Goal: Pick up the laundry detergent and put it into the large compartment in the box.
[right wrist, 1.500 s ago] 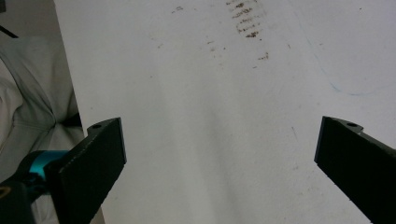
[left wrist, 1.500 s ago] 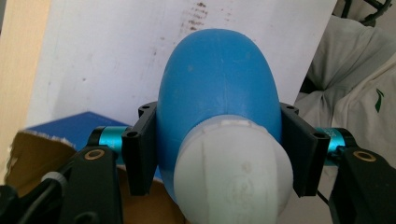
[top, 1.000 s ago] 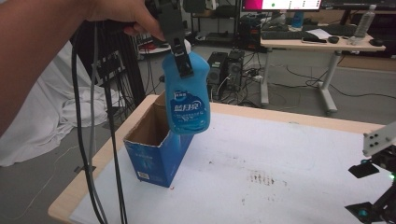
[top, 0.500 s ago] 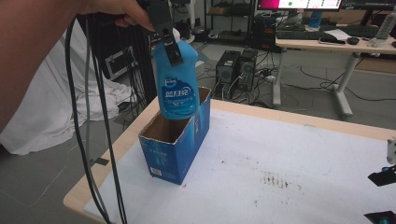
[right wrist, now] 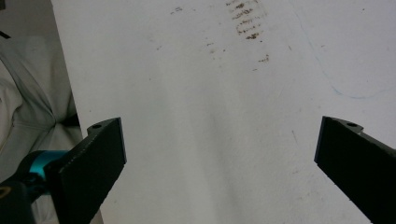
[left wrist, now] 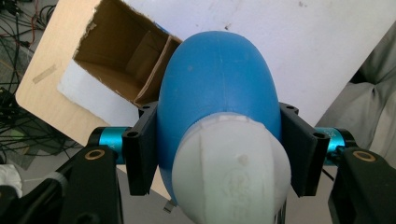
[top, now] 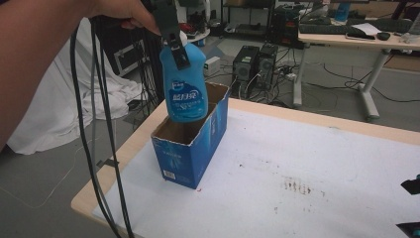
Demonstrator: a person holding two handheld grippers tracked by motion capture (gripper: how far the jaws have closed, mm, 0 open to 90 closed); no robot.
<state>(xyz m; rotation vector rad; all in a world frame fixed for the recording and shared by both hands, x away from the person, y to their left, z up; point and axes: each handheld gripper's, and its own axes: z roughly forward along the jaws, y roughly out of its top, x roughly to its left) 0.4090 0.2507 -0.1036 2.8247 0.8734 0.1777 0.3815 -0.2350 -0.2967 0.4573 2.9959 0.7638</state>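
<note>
The left gripper (left wrist: 219, 154), jaws clamping the blue bottle (top: 184, 84) near its cap, is holding it upright, base directly above the open blue carton (top: 190, 148) at centre left.

No legible text on bottle (top: 184, 84)

Blue bottle (top: 185, 82) with white cap (left wrist: 231, 170), blue carton (top: 190, 146) brown inside, white table (top: 322, 168) with dark smudges

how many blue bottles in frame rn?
1. The blue bottle hangs clamped in the left tongs, its base just above the open blue carton near the table's left edge. The carton's inside is partly hidden, so more could sit there.
</note>
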